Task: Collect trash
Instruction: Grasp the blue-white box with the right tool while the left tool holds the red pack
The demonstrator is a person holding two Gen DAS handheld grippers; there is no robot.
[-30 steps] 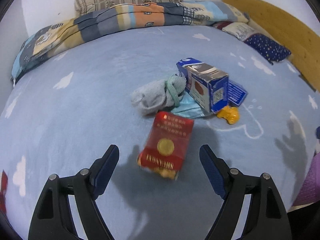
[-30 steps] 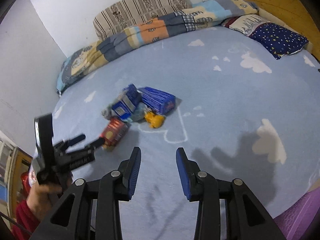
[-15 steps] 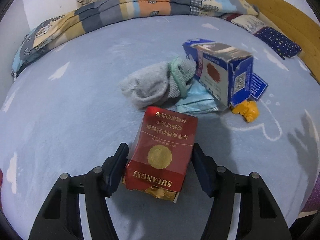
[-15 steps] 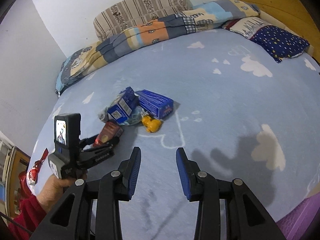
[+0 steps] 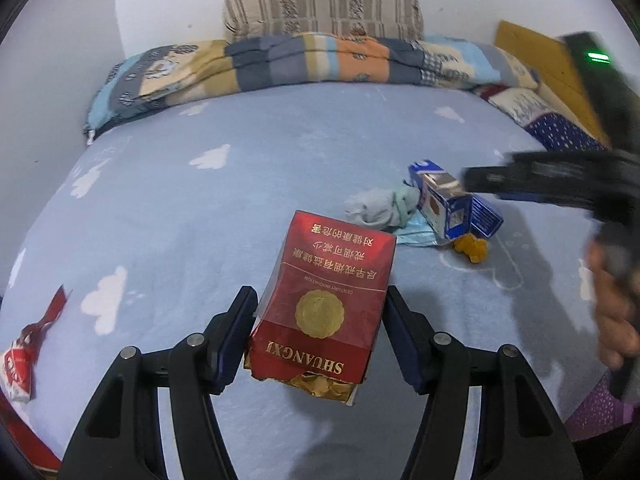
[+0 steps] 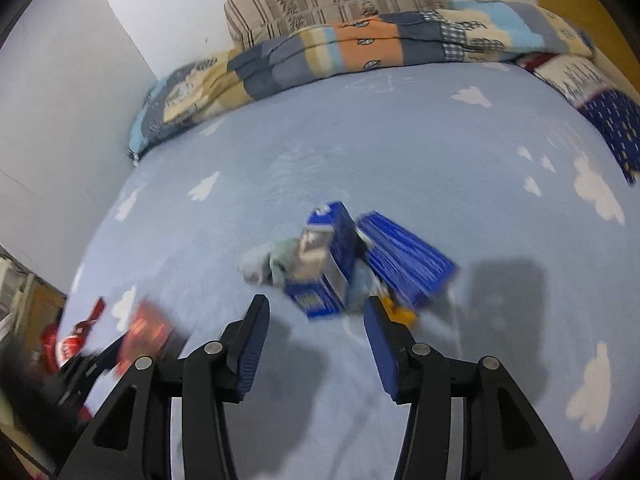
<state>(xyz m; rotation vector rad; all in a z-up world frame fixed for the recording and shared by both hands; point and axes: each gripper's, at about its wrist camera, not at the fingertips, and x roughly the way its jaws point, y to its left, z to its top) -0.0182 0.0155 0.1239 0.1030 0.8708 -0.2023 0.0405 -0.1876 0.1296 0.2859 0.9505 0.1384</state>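
On the red cigarette pack (image 5: 324, 304), "SHUANGXI" is printed in gold along its lower band, "CENTURY INNOVATION" in small letters above a gold seal, and lines of Chinese characters are seen upside down near the top.

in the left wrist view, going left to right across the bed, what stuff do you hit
red wrapper → red cigarette pack held in the left tongs → grey sock → blue carton → yellow toy

The left tool (image 5: 320, 322) has clamped the red pack (image 5: 325, 304) — lifted clear of the bed (image 5: 240, 184).
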